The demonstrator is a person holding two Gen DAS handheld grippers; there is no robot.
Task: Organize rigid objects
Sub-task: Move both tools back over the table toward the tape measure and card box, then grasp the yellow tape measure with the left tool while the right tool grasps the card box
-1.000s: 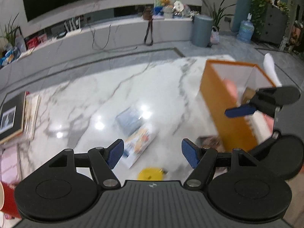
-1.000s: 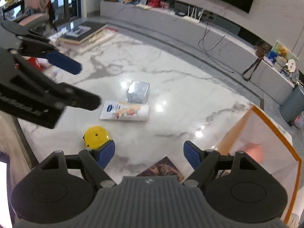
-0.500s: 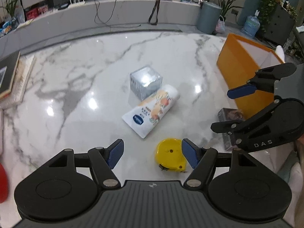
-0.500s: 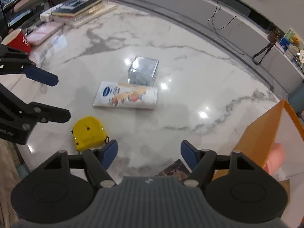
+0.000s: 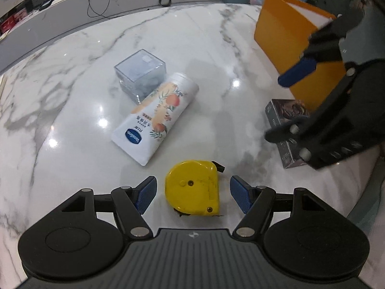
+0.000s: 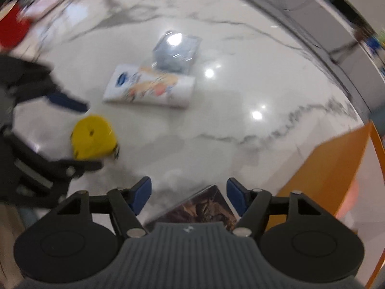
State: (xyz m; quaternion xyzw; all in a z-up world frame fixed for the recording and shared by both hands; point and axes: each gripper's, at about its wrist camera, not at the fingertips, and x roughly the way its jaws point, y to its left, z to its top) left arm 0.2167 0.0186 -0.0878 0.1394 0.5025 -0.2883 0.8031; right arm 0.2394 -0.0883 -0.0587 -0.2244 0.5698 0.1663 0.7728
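The yellow tape measure (image 5: 192, 189) lies flat on the white marble table (image 5: 216, 48), directly between the blue pads of the left gripper (image 5: 193, 196), whose jaws stand spread wide with a gap on either side of the yellow case, so nothing is pinched. In this left wrist view a white lotion tube (image 5: 156, 118) lies on its side just beyond the tape measure, its capped end touching or nearly touching a clear plastic box (image 5: 140, 72) behind it. To the right a dark printed box (image 5: 286, 125) lies near the table edge, beside an orange bin (image 5: 288, 45) standing upright, and the right gripper (image 5: 286, 101) hangs over that dark box with its jaws apart. The right wrist view is blurred: the right gripper (image 6: 189, 196) is spread open and empty, with the dark printed box (image 6: 202, 207) low between its pads, though whether they touch it cannot be told. The yellow tape measure (image 6: 92, 137) sits at left between the open fingers of the left gripper (image 6: 79, 134). The lotion tube (image 6: 149, 89) and clear plastic box (image 6: 178, 50) lie farther out, the orange bin (image 6: 336, 180) at right, and a red cup (image 6: 12, 31) at the far left edge.
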